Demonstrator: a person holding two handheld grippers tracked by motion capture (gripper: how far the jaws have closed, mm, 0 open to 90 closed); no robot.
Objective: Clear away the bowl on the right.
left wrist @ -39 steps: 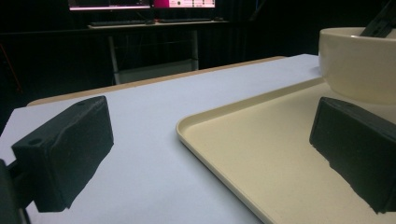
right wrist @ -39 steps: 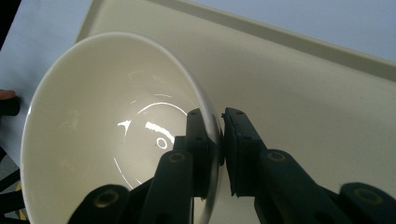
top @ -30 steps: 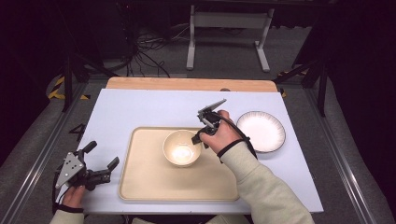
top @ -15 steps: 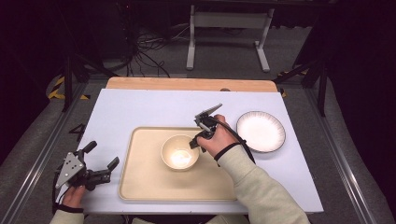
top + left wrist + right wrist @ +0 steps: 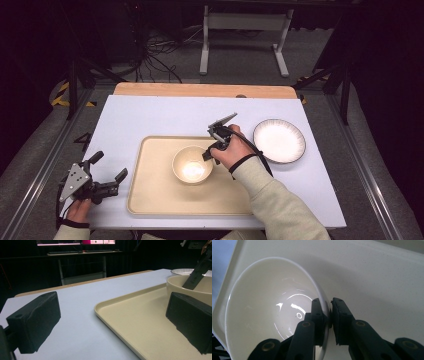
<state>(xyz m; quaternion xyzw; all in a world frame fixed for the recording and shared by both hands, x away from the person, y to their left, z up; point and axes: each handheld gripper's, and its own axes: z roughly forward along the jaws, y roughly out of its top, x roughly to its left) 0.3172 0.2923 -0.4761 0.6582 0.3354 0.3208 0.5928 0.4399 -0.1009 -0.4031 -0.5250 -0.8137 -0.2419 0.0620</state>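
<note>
Now | my right gripper (image 5: 329, 311) pinches the right rim of the glossy cream ceramic bowl (image 5: 192, 165), mid beige plastic tray (image 5: 150, 200) | my left gripper (image 5: 100, 181) spread, idle near-left | white dark-rimmed plate (image 5: 278, 141) bare, right of tray | grip made, likely lift and placement left.

Bowl (image 5: 192, 165) nearer tray's (image 5: 150, 200) middle

Tray (image 5: 150, 200): left and near parts bare, passable. Bowl (image 5: 192, 165) blocks its centre-right, rim pinched by right claw (image 5: 209, 152). Plate (image 5: 279, 140) stands right of tray; table (image 5: 150, 117) beyond tray open.
</note>
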